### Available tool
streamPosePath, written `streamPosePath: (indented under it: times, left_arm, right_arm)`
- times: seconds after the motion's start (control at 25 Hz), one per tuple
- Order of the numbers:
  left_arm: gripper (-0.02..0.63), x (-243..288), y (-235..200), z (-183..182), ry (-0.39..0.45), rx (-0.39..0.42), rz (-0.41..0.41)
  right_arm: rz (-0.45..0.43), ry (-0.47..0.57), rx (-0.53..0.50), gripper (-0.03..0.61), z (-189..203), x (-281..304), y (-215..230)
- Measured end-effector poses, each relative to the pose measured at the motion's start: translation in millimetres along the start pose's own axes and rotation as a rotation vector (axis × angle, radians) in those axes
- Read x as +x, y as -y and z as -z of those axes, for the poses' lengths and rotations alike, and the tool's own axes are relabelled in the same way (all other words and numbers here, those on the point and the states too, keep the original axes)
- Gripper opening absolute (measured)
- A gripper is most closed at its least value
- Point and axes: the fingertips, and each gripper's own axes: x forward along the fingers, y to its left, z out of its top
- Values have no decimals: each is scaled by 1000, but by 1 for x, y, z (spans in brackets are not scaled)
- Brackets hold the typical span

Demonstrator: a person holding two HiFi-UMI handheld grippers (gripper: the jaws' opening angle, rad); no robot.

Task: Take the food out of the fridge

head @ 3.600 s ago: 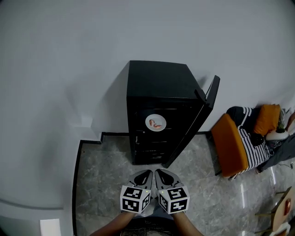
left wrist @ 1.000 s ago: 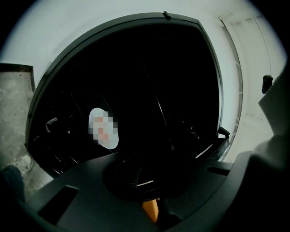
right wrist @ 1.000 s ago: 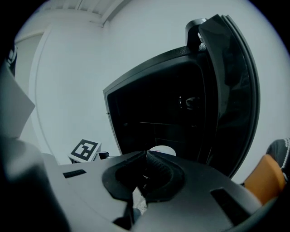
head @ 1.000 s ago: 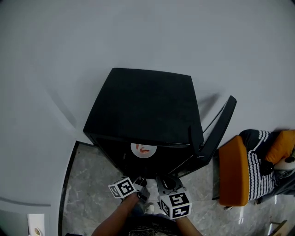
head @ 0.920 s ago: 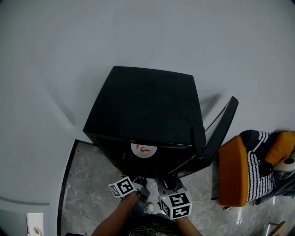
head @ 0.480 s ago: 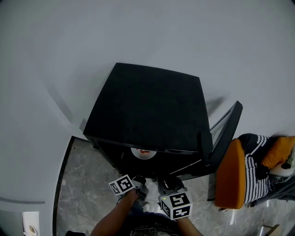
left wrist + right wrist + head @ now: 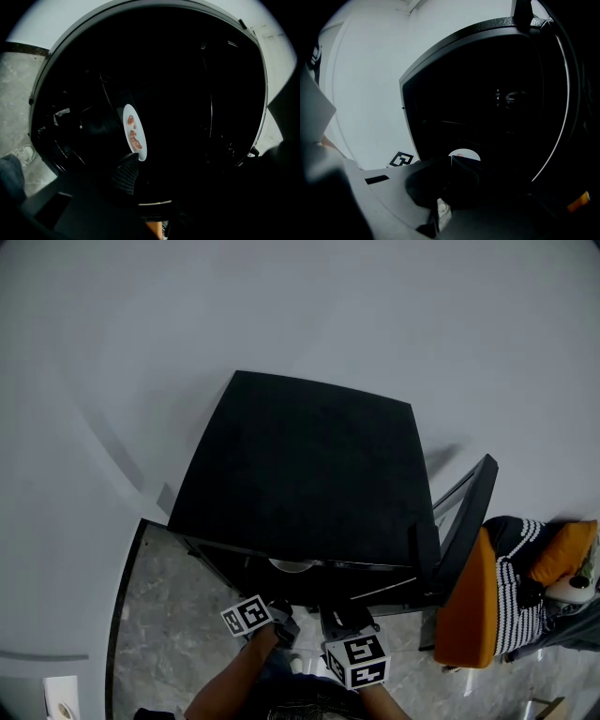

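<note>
**Left tongs open at the plate's rim**

The round white plate [image 7: 141, 151] with pinkish food pieces [image 7: 135, 139] sits inside the open black fridge [image 7: 309, 474], low in the compartment. The left tongs [image 7: 283, 613] have just been opening and stand wide. One ribbed pad [image 7: 126, 172] is just short of the plate's near edge, with nothing pinched. The right tongs [image 7: 342, 615] are closed together and empty, in front of the opening.

The plate looks stiff, smooth and breakable, and the food lies loose on it. I would pinch the near rim and keep it level.

The interior is very dark. What carries the plate, the left tongs' second jaw and what the food is cannot be made out. The head view shows only a sliver of plate.
</note>
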Motion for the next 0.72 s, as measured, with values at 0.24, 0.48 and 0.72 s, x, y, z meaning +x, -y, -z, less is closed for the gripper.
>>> streamPosePath:
  times: [0.24, 0.48, 0.72]
  left_arm:
    - [126, 13, -7, -5, 1, -17, -10]
    - [126, 19, -7, -5, -8, -26, -4]
    - [126, 16, -18, 1, -10, -66, -30]
  right_arm:
    - [13, -11, 10, 21, 1, 4, 6]
    - [19, -14, 10, 21, 1, 5, 9]
    - [24, -17, 17, 21, 2, 7, 12]
